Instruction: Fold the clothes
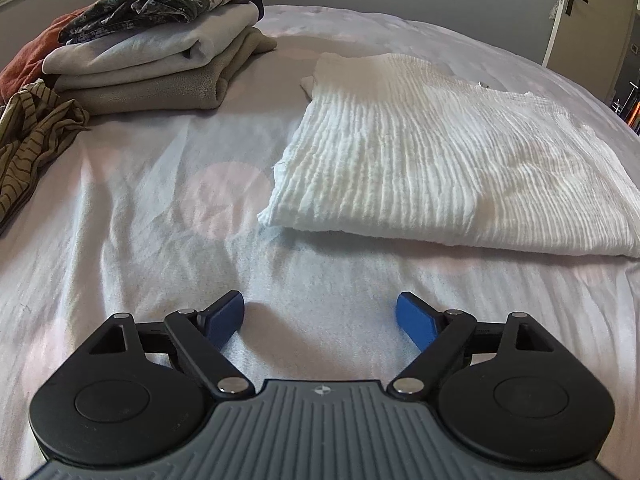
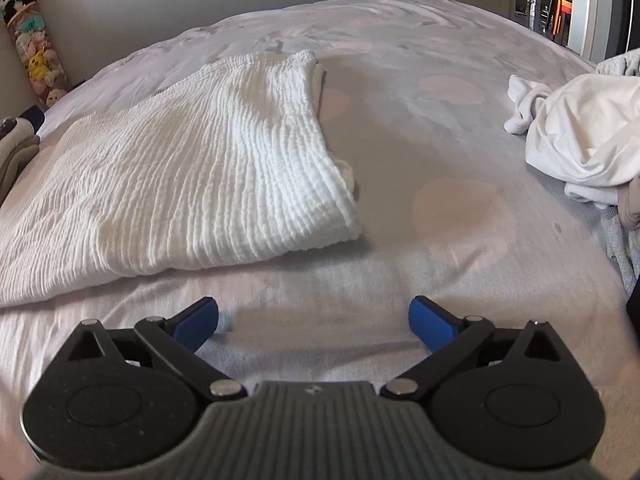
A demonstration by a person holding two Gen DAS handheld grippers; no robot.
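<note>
In the left wrist view, a stack of folded clothes [image 1: 160, 60] sits upper left on the bed [image 1: 160, 200], the folded white cloth [image 1: 440, 160] right of centre. Both the left tool [image 1: 320, 316] and right tool [image 2: 313, 316] gape wide, empty, at lower centre.

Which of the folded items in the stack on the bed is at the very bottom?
The tan beige one. It lies directly on the bedsheet, under the light grey folded piece and the dark patterned garment on top.
</note>
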